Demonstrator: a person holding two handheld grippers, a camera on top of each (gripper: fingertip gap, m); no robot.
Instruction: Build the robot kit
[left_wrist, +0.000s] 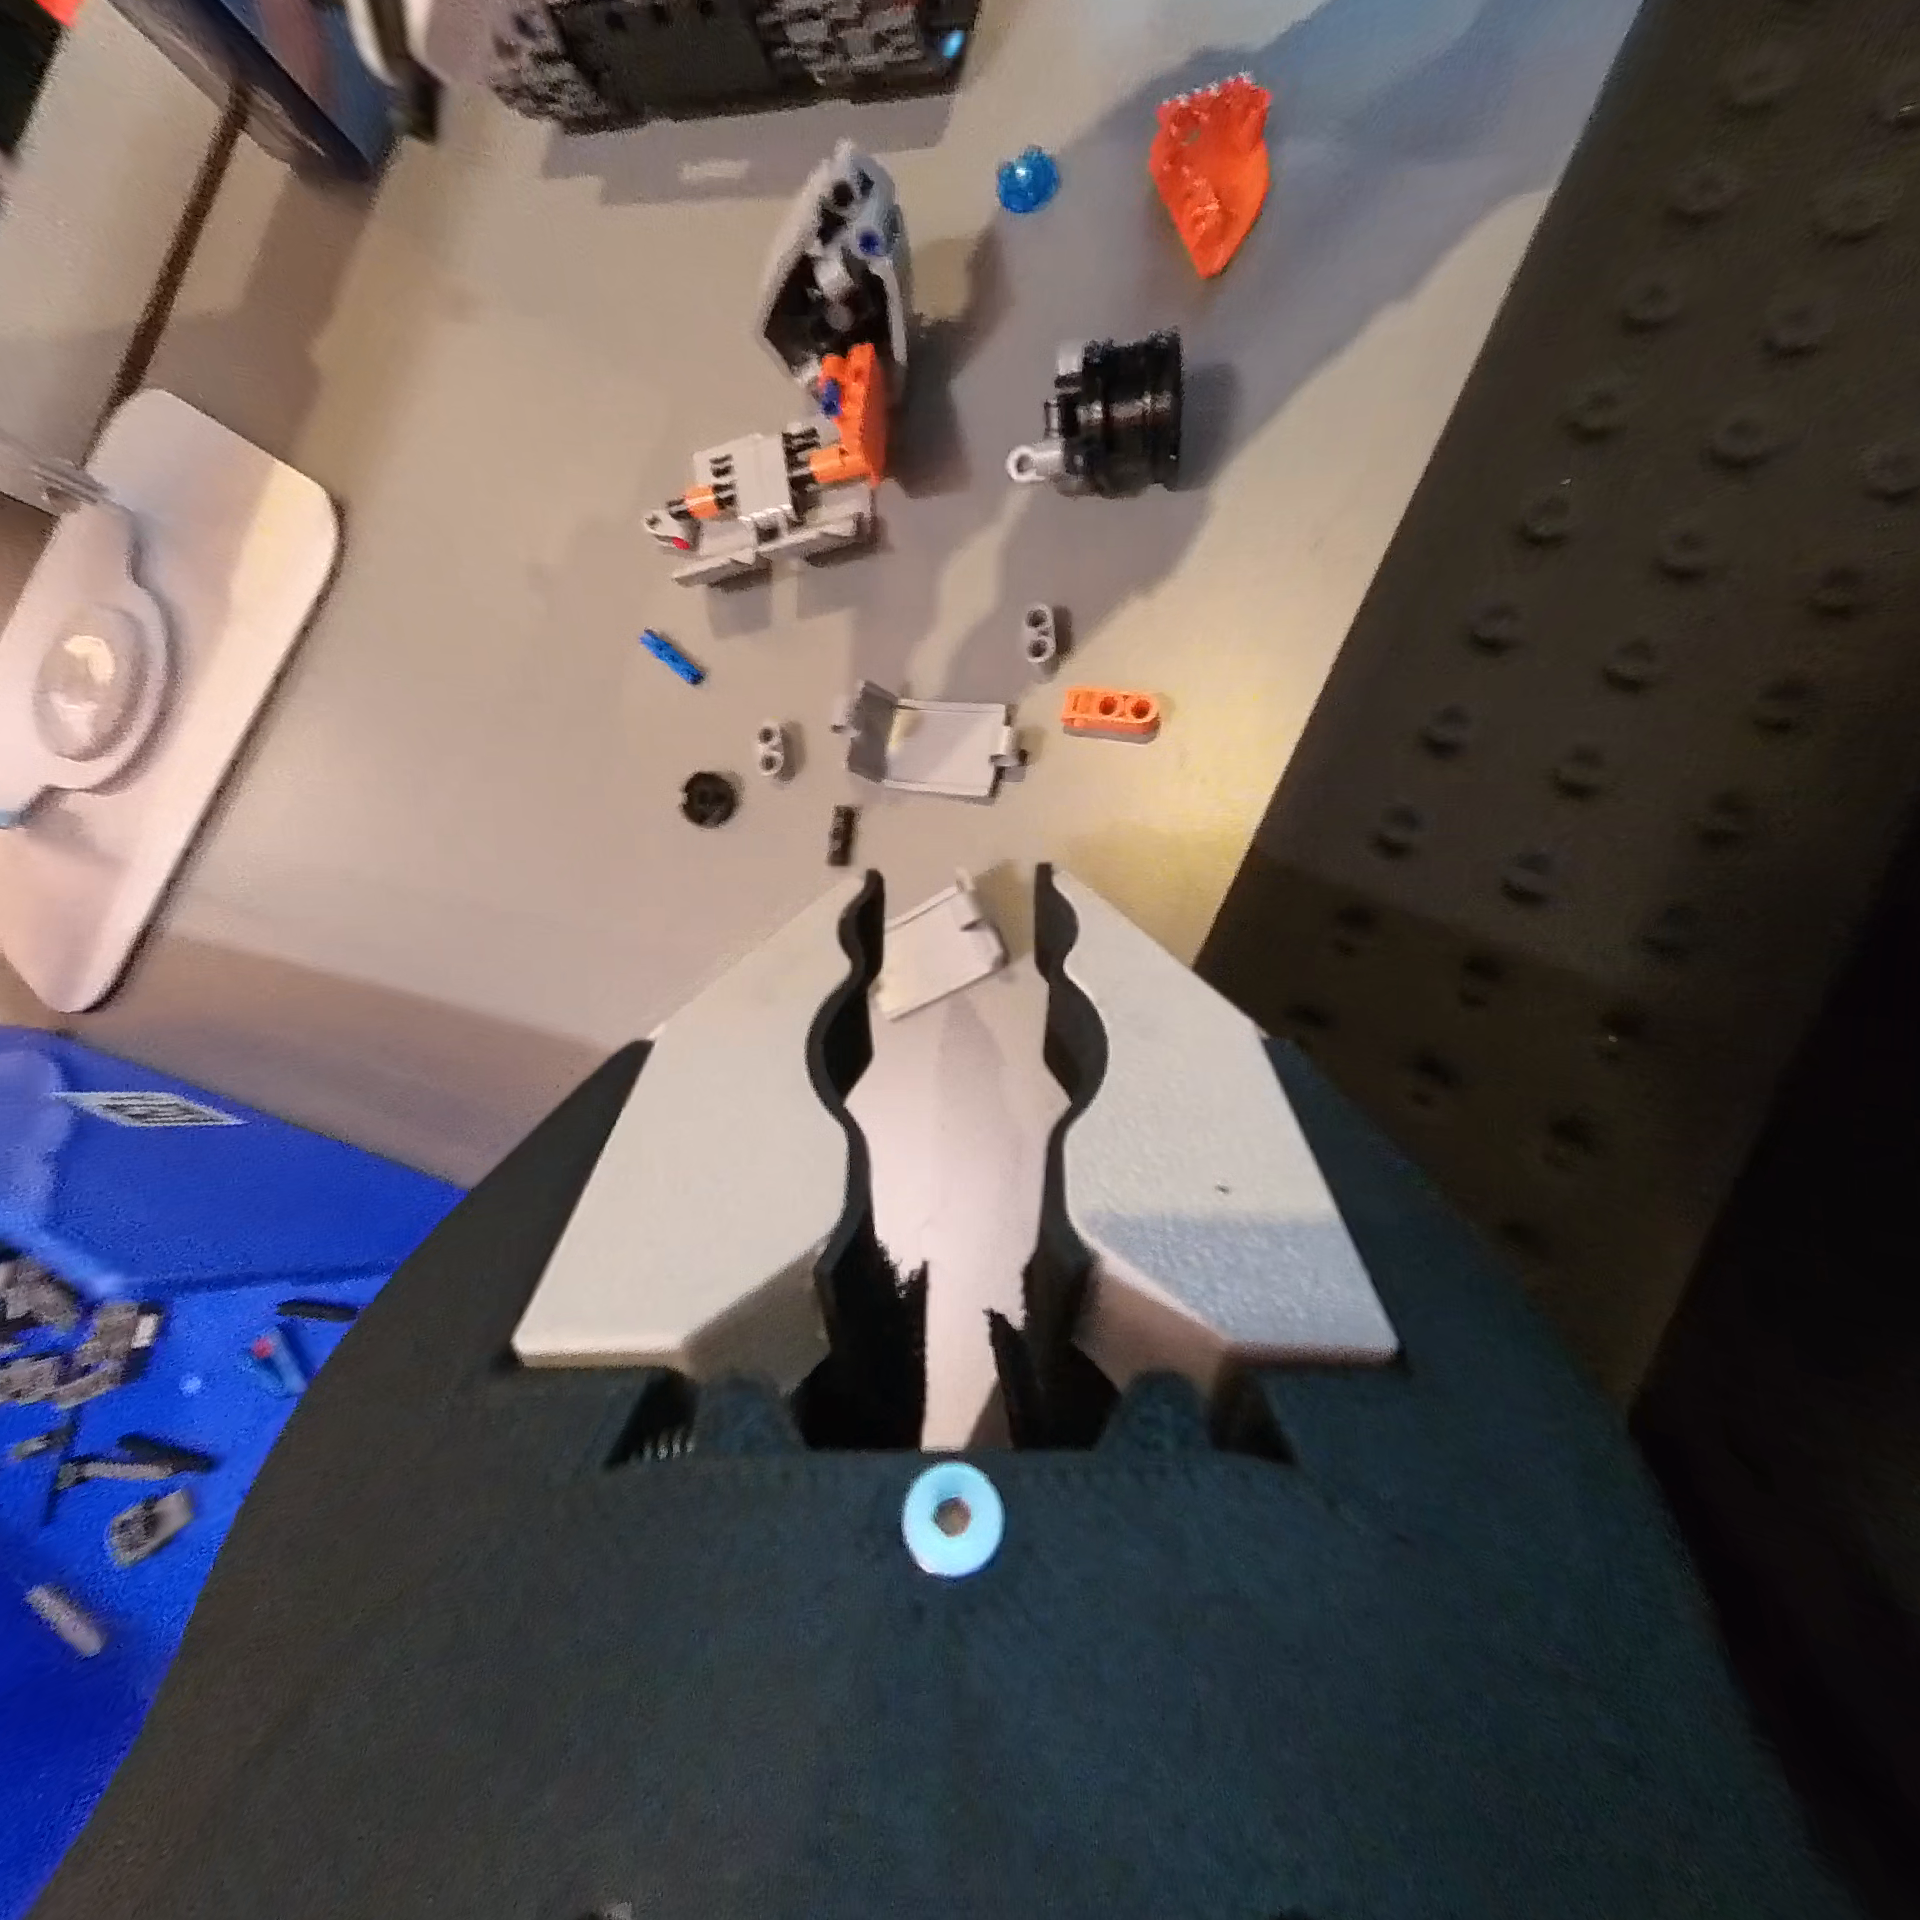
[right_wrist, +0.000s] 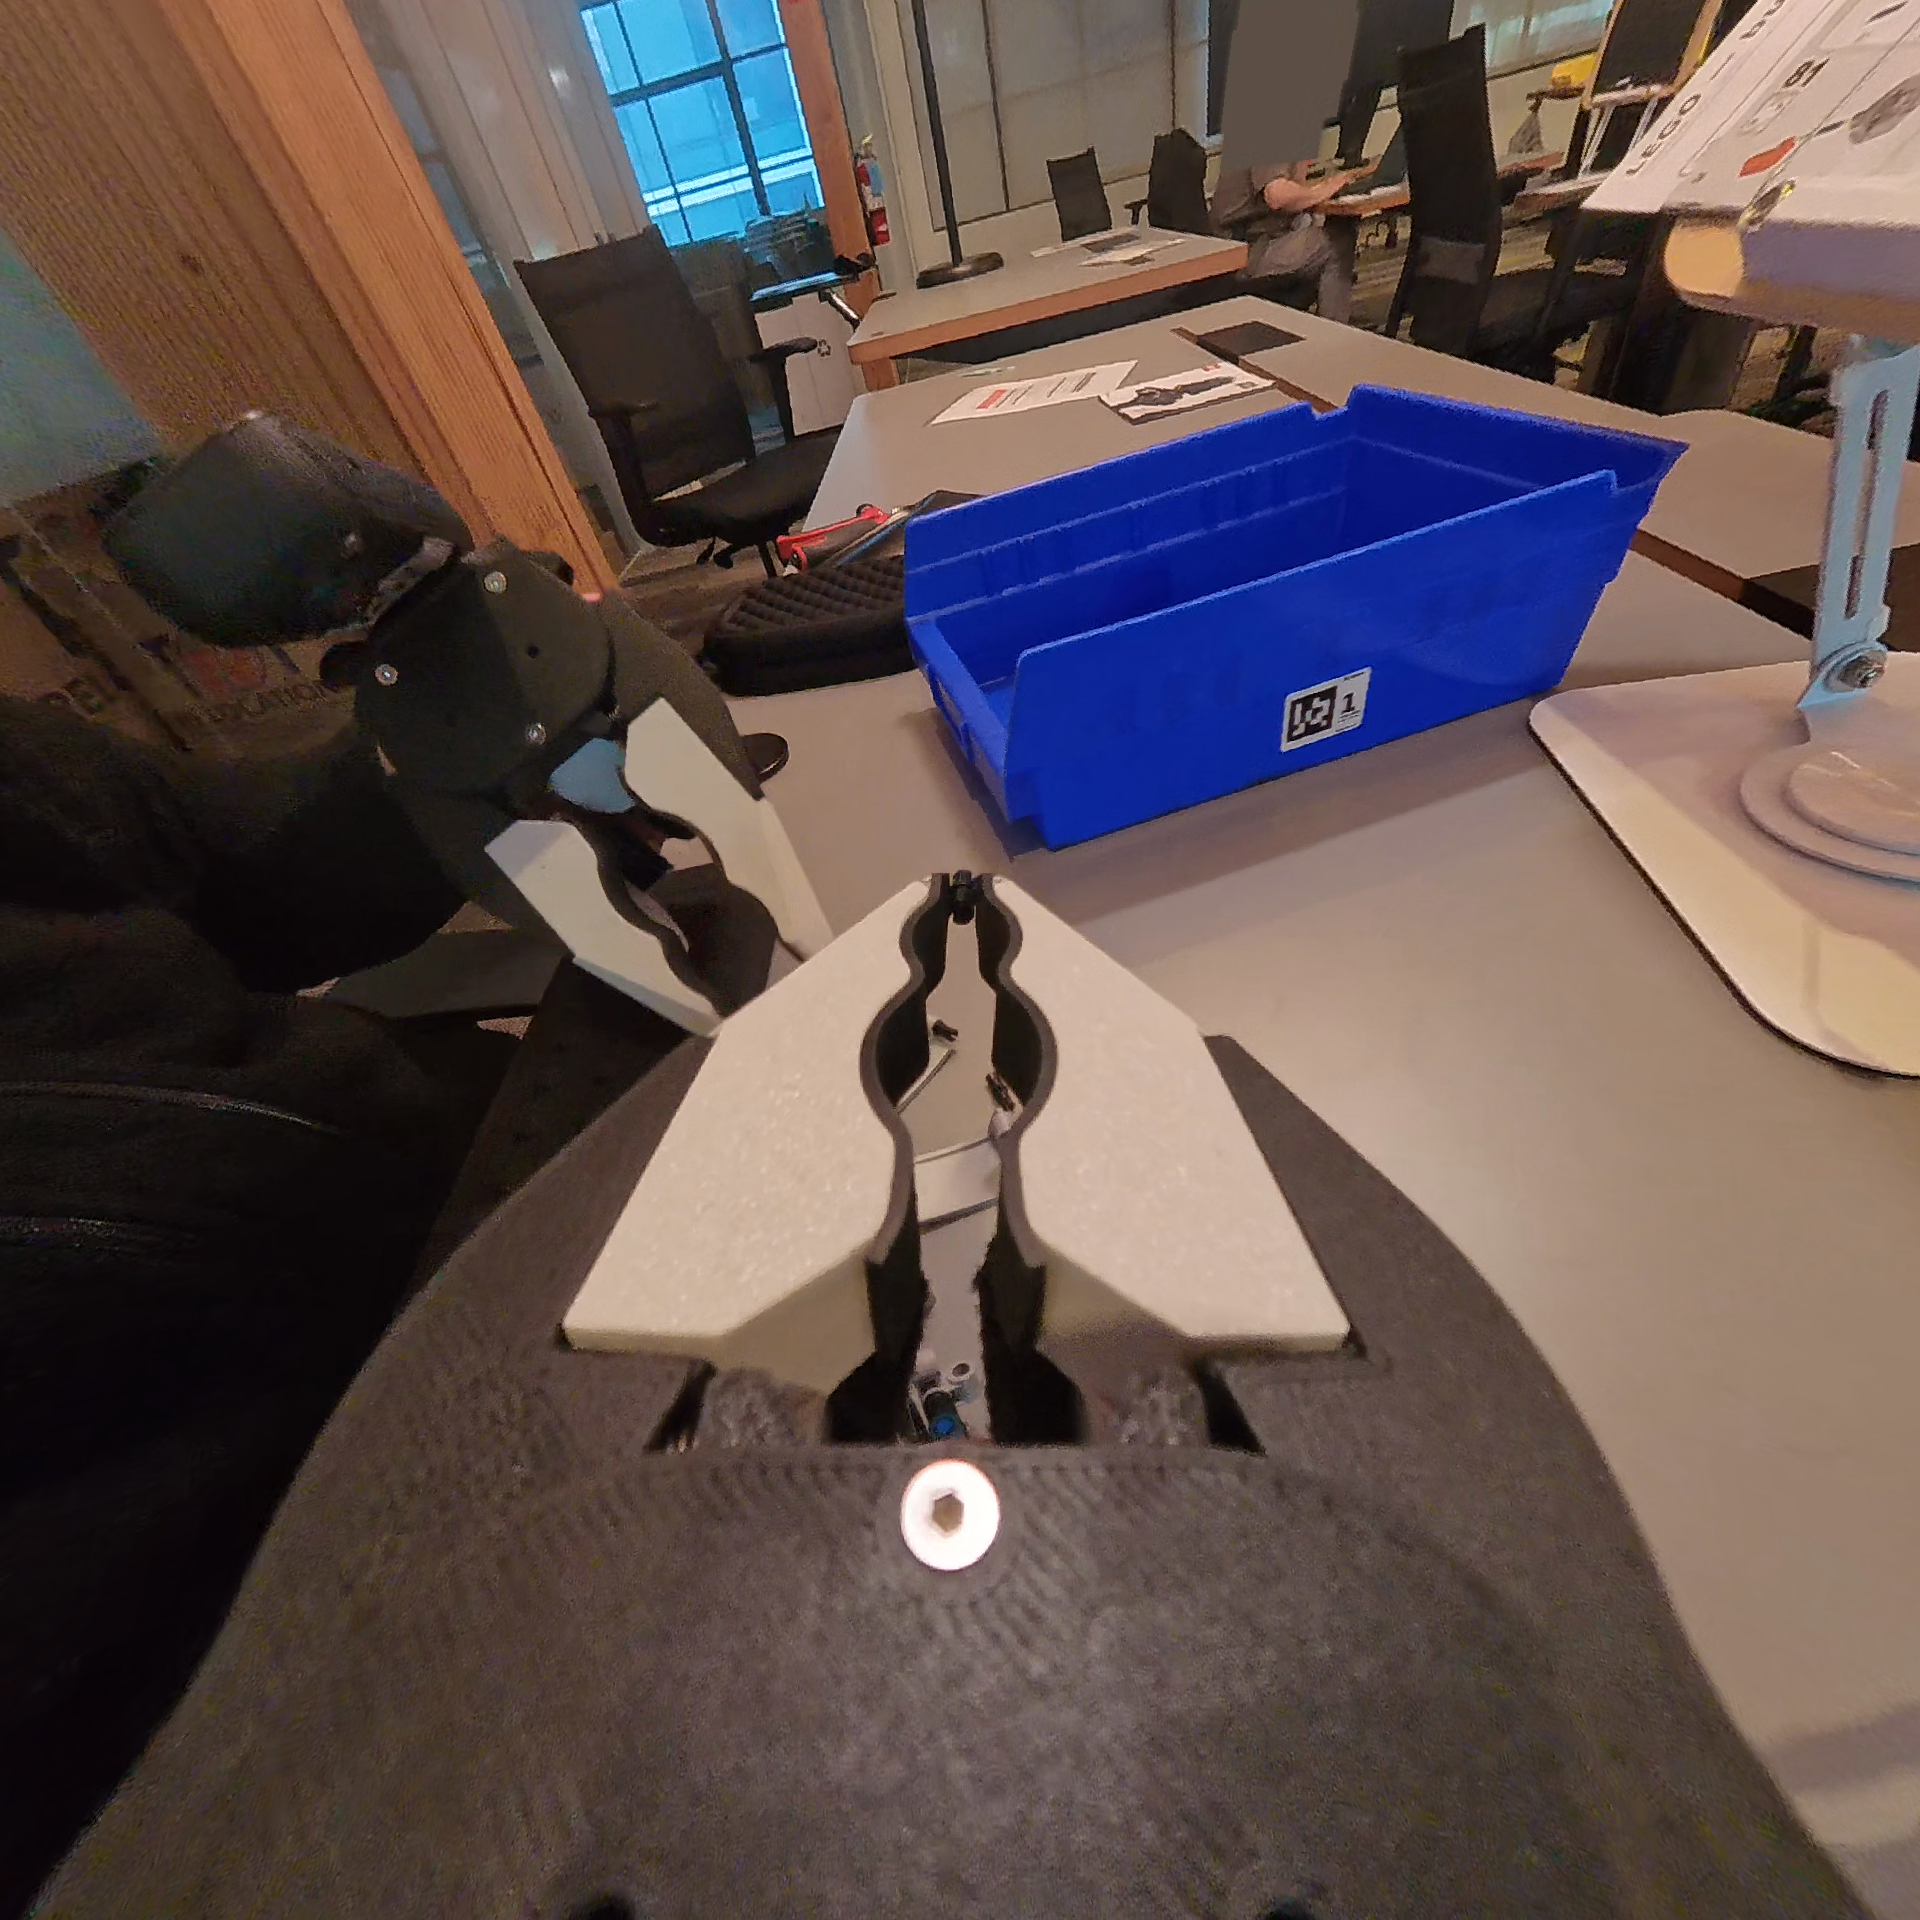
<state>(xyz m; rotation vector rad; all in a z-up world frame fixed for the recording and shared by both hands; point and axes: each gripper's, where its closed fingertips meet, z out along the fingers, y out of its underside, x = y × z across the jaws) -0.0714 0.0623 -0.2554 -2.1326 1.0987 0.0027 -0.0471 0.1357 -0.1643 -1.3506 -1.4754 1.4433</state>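
My left gripper (left_wrist: 958, 881) is open above a grey table (left_wrist: 468, 520). A light grey panel piece (left_wrist: 940, 956) shows between its fingers; I cannot tell whether they touch it. Just ahead lie a second grey panel (left_wrist: 935, 743), a small black pin (left_wrist: 842, 834), an orange beam (left_wrist: 1110, 710) and a blue pin (left_wrist: 672, 657). Farther off are a grey and orange partial build (left_wrist: 790, 488) and a black wheel (left_wrist: 1122, 416). My right gripper (right_wrist: 961, 888) is shut on a small black piece (right_wrist: 963, 896) above the table. The left gripper (right_wrist: 753, 971) shows just to its left.
A blue bin (right_wrist: 1247, 623) stands ahead of the right gripper; in the left wrist view it (left_wrist: 156, 1247) holds loose parts. A white stand base (right_wrist: 1714, 883) sits at the right. A black studded mat (left_wrist: 1610, 727), an orange canopy piece (left_wrist: 1210, 177) and a blue dome (left_wrist: 1027, 182) are also there. My right fingertips sit around 12 centimeters from my left ones. To reach the small black pin (left_wrist: 842, 834) in a straight line is about 7 centimeters for my left fingers, about 15 centimeters for my right. The black wheel (left_wrist: 1122, 416) lies around 11 centimeters away from my left fingertips.
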